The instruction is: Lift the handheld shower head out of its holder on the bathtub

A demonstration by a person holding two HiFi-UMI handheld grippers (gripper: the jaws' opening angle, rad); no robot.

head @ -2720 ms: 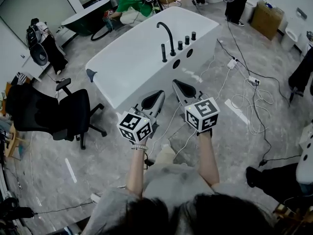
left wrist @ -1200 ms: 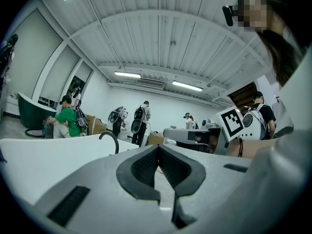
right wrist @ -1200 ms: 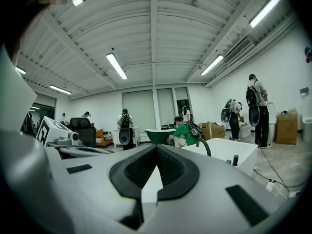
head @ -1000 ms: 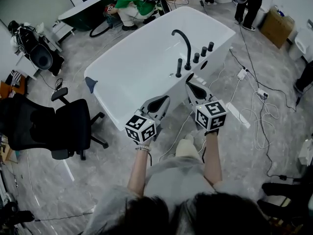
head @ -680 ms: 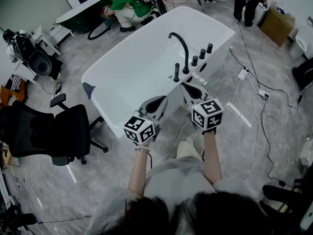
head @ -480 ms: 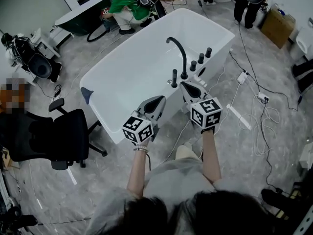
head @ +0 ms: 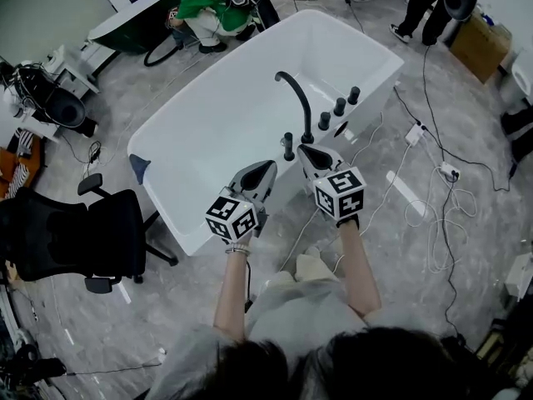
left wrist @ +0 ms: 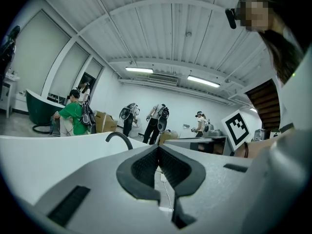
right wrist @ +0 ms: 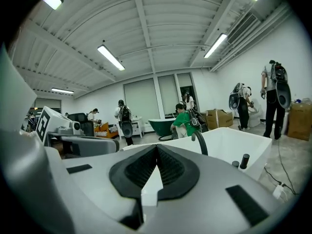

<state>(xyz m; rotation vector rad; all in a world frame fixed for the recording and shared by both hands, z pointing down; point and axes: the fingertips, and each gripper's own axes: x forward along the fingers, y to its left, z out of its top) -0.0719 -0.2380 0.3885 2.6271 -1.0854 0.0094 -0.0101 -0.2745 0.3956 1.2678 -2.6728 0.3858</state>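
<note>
The shower head [head: 288,146] stands upright on the near rim of the bathtub [head: 179,223], a short black stick with its long axis vertical. It lies just ahead of the right gripper [head: 303,149] and slightly to that gripper's left, close to the tips but apart from them. The left gripper [head: 271,166] is also near. It sits lower on the tub's outer side, with the shower head ahead of it and off to its right. The right gripper is judged the nearer and better lined up of the two.

Both grippers have their jaws pressed together with nothing between them, as the left gripper view [left wrist: 158,150] and the right gripper view [right wrist: 157,147] show. The right one would have to open before it could take the stick. In the right gripper view the shower head is hidden behind the gripper's own body.

Just beyond the shower head rises the tall curved faucet [head: 293,97], arching away over the basin. A row of three black knobs [head: 339,107] runs along the rim ahead of the right gripper and to its right. The side toward the grippers and the space straight above look open. A lift straight up, kept on the near side of the faucet, seems to have room.
</note>
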